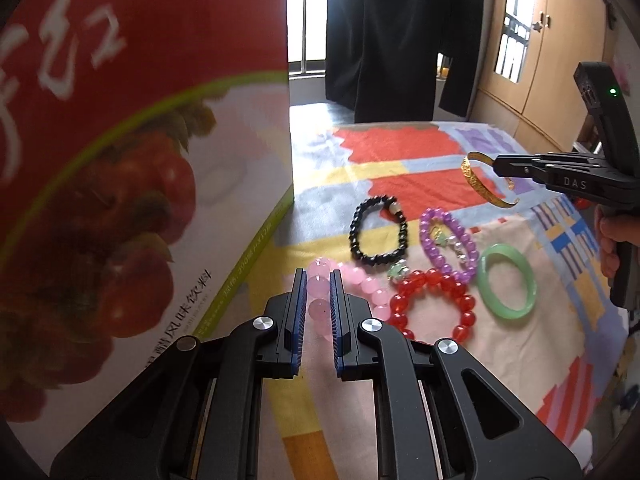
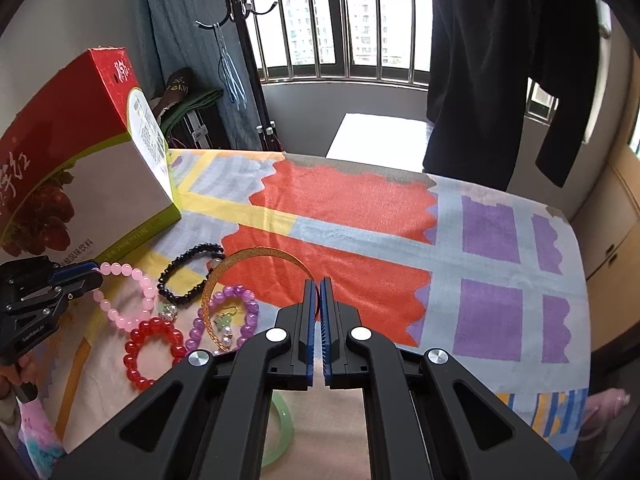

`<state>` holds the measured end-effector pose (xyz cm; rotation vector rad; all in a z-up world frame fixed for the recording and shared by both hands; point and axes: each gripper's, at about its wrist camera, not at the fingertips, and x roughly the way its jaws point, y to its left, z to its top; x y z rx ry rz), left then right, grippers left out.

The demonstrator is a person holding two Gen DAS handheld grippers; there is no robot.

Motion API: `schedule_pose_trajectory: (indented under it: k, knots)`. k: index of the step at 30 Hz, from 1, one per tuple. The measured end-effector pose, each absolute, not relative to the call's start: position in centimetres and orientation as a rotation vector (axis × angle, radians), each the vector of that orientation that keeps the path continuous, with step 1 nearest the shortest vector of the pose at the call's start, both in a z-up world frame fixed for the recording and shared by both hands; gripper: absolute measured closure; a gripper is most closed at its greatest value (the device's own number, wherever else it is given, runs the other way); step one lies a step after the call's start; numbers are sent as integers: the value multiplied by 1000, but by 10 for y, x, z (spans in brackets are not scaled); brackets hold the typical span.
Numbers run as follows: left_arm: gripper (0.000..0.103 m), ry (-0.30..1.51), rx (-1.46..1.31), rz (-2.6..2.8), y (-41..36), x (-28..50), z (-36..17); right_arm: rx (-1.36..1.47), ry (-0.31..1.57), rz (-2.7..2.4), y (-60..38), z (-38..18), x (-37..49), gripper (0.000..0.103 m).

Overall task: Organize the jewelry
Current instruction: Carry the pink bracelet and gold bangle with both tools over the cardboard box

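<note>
My left gripper (image 1: 318, 286) jaws pinch the pink beads (image 1: 320, 306), right gripper (image 2: 320, 286) jaws clamp the gold bangle (image 2: 256, 254) w/ other bracelets at its 9.

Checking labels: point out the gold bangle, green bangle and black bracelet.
gold bangle (image 1: 467, 171): left wrist view, left side of band.
green bangle (image 1: 488, 292): left wrist view, left rim.
black bracelet (image 2: 181, 266): right wrist view, upper beads.

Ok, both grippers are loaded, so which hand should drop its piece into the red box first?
Probably left. The left hand-held gripper grips the pink bead bracelet right beside the red box. The right hand-held gripper holds the gold bangle farther from the box, past the other bracelets.
</note>
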<state>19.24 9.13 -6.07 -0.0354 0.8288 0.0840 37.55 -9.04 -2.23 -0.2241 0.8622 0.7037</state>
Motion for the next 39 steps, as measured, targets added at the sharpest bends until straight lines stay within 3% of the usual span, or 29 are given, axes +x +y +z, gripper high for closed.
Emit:
schedule_pose_trajectory:
  k: [26,39]
  knots:
    - [93,606,72,76,91,128,119,-289,585,822,-38,125,297,100]
    - [92,569,57,166,160,99,168,-331,532,937,49,165,278,100]
